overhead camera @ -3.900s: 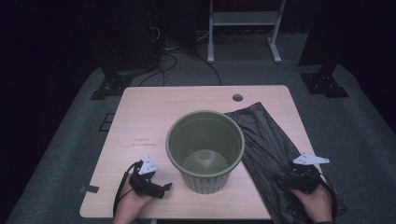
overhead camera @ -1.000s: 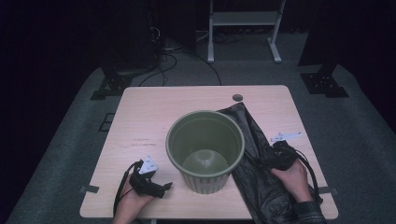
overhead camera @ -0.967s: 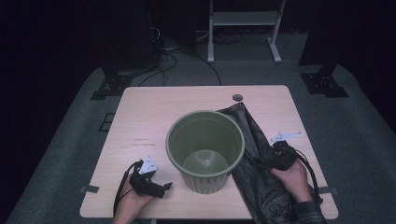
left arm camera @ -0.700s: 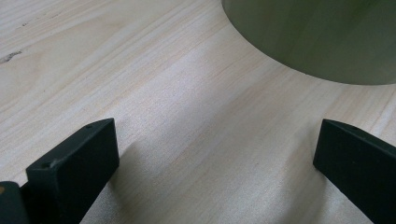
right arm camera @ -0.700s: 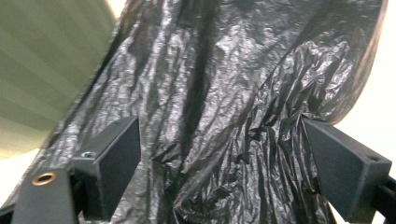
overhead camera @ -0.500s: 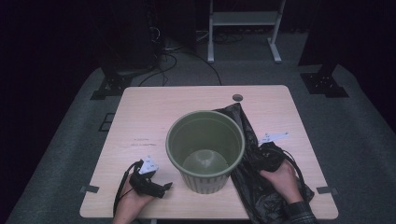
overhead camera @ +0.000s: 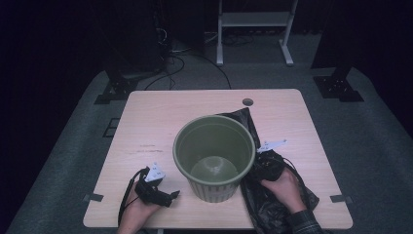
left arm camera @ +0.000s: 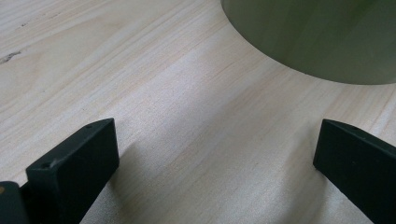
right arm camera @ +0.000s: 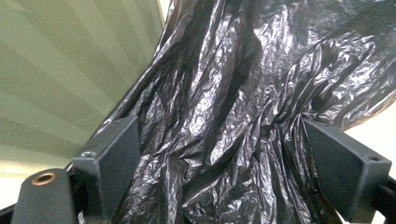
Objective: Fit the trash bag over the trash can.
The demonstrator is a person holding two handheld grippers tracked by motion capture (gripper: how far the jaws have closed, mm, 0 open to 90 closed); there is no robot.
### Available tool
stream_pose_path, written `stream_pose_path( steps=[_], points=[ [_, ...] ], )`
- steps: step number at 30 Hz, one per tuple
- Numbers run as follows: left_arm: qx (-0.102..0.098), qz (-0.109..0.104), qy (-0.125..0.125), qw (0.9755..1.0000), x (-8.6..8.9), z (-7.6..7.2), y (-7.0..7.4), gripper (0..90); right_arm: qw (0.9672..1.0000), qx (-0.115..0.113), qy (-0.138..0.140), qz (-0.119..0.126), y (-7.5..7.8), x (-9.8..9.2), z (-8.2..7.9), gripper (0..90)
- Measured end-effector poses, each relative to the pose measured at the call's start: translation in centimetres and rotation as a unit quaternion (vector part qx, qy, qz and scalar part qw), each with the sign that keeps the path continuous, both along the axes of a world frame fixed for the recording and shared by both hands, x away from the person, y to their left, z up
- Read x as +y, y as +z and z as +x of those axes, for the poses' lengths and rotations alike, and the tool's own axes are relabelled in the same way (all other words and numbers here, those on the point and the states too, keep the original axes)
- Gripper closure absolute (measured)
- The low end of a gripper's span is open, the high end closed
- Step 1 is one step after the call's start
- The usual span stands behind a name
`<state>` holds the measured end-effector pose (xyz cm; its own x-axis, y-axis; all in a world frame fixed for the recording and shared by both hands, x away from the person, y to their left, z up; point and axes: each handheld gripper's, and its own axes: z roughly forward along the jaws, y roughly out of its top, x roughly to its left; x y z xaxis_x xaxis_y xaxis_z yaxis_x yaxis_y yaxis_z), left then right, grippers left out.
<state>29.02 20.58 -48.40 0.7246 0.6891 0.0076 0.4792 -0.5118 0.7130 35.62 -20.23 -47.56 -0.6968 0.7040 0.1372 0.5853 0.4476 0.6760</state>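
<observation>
Bag [right arm camera: 243, 116] bunches between my right tongs [right arm camera: 233, 186], jaws apart, hard against the bin [overhead camera: 214, 156]; left tongs [left arm camera: 215, 154] gape over bare surface [left arm camera: 140, 70].

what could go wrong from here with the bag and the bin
The right gripper stands open around bunched folds of the black trash bag; if it shuts on too thin a pinch, the slick plastic could slip free or tear. The bag is pressed against the green bin, which the open left gripper isn't touching, so a pull might shove or tip it.
</observation>
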Motion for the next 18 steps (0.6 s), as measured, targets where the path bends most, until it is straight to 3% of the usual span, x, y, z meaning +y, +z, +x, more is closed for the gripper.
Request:
stream_pose_path(
  steps=[8,9,13,18],
  points=[
    [0.0,0.0,0.0,1.0,0.0,0.0,0.0,0.0,0.9989,-0.027,-0.001,-0.039,-0.1,0.9,-0.5,14.2],
    [0.0,0.0,0.0,1.0,0.0,0.0,0.0,0.0,0.9978,-0.039,-0.003,-0.054,-0.2,1.1,-0.6,15.6],
    [0.0,0.0,0.0,1.0,0.0,0.0,0.0,0.0,0.9979,-0.039,-0.006,-0.052,-0.2,1.1,-0.6,16.1],
    [0.0,0.0,0.0,1.0,0.0,0.0,0.0,0.0,0.9979,-0.048,-0.008,-0.043,0.0,0.6,-0.9,38.3]
  ],
)
